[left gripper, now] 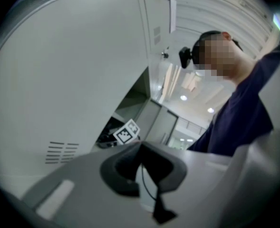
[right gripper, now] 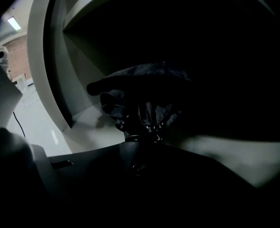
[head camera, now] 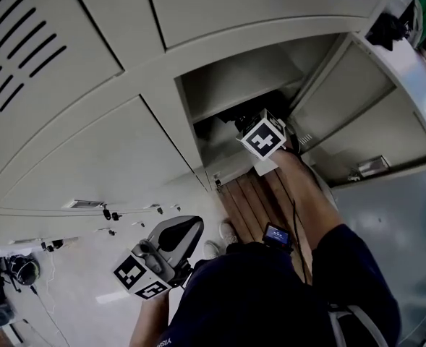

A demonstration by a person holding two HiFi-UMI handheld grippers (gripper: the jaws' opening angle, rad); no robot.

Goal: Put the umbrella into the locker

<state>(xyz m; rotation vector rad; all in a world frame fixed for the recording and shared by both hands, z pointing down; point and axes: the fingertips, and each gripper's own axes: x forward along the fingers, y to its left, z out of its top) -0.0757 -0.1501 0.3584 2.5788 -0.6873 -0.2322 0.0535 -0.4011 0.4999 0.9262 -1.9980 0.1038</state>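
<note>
Nearly done: your right gripper (right gripper: 140, 146) is clamped on the black folded umbrella (right gripper: 140, 106), which is already inside the open locker (head camera: 227, 85) at 1 o'clock; only release and withdrawal seem left; your left gripper (left gripper: 140, 148), jaws together on nothing, hangs at 7 o'clock.

My head camera looks steeply down from high up and well back onto the open locker (head camera: 231, 85). The camera on the left tongs (left gripper: 140, 147) sits low outside and tilts up along the locker fronts, sharing that same opening with the head view, the right tongs (left gripper: 126, 132) at its mouth. The right tongs' camera sits inside the dark locker, close up against the umbrella (right gripper: 142, 101).
</note>
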